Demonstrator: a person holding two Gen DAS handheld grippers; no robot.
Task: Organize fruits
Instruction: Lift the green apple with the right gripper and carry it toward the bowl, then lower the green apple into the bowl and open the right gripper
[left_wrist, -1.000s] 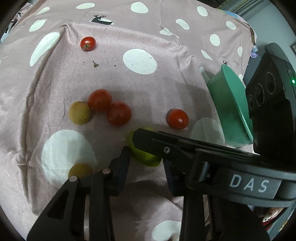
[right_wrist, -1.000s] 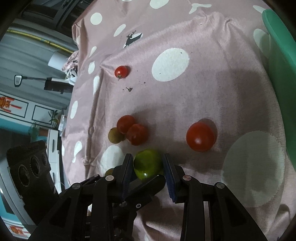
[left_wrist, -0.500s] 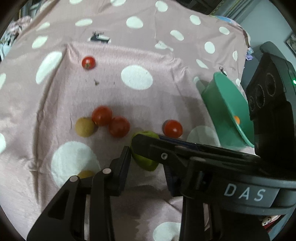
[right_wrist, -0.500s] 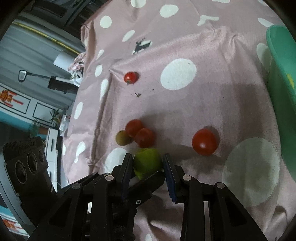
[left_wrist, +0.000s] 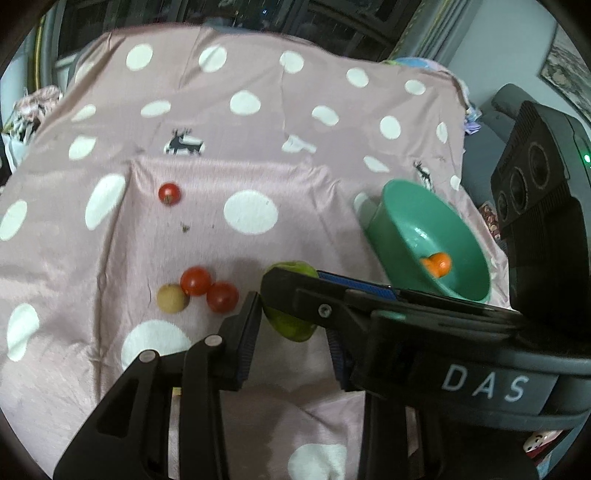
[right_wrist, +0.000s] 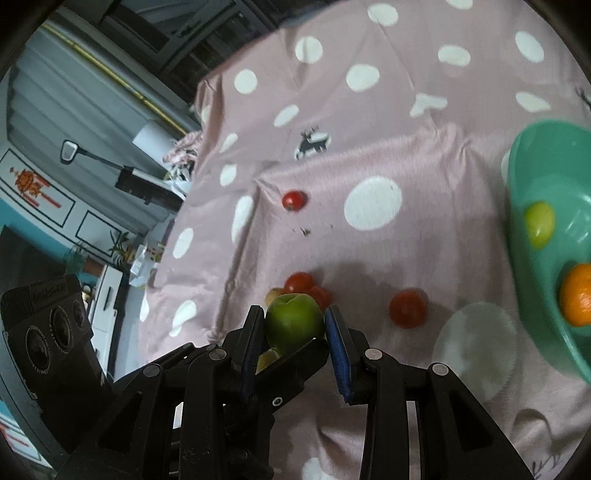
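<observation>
The apple (right_wrist: 291, 321) is held at the tips of the right gripper (right_wrist: 295, 316), whose blue pads are pressed against its two sides with the jaws set narrow. The same apple is also taken between the fingers of the left gripper (left_wrist: 291, 325), likewise narrow. One of that gripper's pads is seen against the fruit, while the other side is masked by a finger of the right gripper crossing in front. On the right gripper's grey body the white letters "DAS" (left_wrist: 484, 384) can be read. Small lettering is carried on the left gripper's camera block (right_wrist: 51, 291), but it cannot be made out.

The apple appears to be raised off the pink cloth (left_wrist: 295, 221), on which white dots are printed.

Just beyond the tips and to their left, two tomatoes (left_wrist: 195, 280) are seen touching each other, with a yellowish fruit (left_wrist: 171, 298) against the nearer-left one. To the right of the tips a single tomato (right_wrist: 408, 308) lies alone.

Further right stands the green bowl (left_wrist: 402, 206), in which an orange (left_wrist: 437, 264) and a yellow-green fruit (right_wrist: 540, 223) are kept apart from each other.

Well ahead and to the left, a small tomato (left_wrist: 169, 193) lies by itself. Beyond it a dark deer figure (left_wrist: 183, 142) is printed on the cloth.
</observation>
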